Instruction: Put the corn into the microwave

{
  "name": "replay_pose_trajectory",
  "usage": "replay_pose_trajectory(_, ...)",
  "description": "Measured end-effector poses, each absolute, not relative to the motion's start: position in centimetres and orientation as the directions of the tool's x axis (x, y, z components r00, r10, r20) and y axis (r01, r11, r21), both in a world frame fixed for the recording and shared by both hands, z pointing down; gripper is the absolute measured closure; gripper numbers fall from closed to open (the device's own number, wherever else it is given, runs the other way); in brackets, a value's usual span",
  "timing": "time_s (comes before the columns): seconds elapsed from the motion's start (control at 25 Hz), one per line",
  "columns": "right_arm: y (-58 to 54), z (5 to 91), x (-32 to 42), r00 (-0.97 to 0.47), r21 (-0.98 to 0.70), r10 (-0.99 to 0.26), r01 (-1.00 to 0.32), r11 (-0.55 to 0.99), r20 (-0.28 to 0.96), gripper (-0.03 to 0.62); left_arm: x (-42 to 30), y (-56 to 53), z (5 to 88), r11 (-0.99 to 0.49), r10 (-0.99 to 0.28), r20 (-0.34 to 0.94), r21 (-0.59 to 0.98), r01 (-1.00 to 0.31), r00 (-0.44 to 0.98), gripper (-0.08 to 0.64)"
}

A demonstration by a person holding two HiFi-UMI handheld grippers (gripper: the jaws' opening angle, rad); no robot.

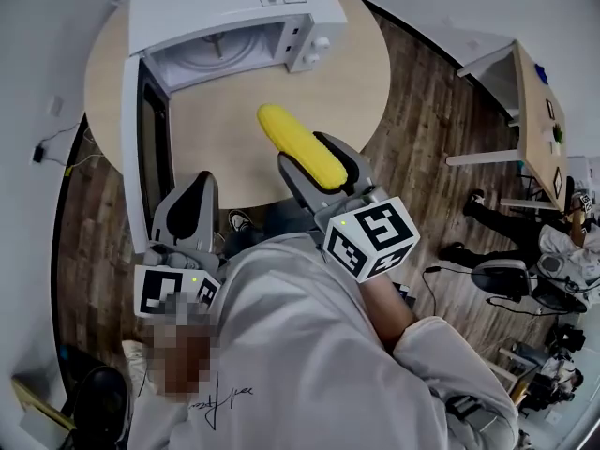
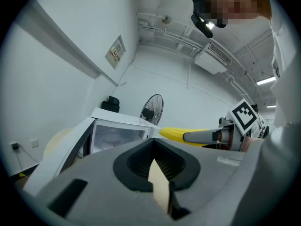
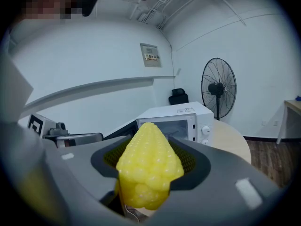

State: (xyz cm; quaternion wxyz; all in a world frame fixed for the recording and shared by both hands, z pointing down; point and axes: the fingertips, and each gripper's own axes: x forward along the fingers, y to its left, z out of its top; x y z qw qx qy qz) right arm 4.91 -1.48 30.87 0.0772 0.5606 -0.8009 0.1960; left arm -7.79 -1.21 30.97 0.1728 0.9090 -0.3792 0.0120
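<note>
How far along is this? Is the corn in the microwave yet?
Not yet. Done: the door of the microwave stands open. In hand: the corn is clamped in the right claw, above the table, short of the opening; the left claw holds nothing. Left: carry it inside and let go.

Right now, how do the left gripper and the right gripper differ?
The right gripper is shut on the corn, which sticks out past its jaws; the left gripper holds nothing, its jaws closed to a thin slit. The right gripper reaches out over the table; the left gripper sits further back, beside the open microwave door. Both are grey, carry marker cubes and point toward the microwave.
</note>
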Motion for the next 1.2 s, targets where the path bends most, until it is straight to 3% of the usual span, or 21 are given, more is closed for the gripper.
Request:
replay_pose_trajectory(0.64,-5.7,31.4,1.5,-0.479,-0.198,-0.818,-0.878,0.437,0.318,0.33,-10.0,-2.2,30.0,-0.58,-0.752,0.134,0.33,-0.745,0.645,0.571)
replay_pose_trajectory(1.2,-9.5,32.9,3.4,-0.49,-0.236,-0.804,-0.871,0.432,0.338,0.33,-9.2,-4.4,28.6,-0.568,-0.771,0.09,0.351,-0.745,0.63,0.571)
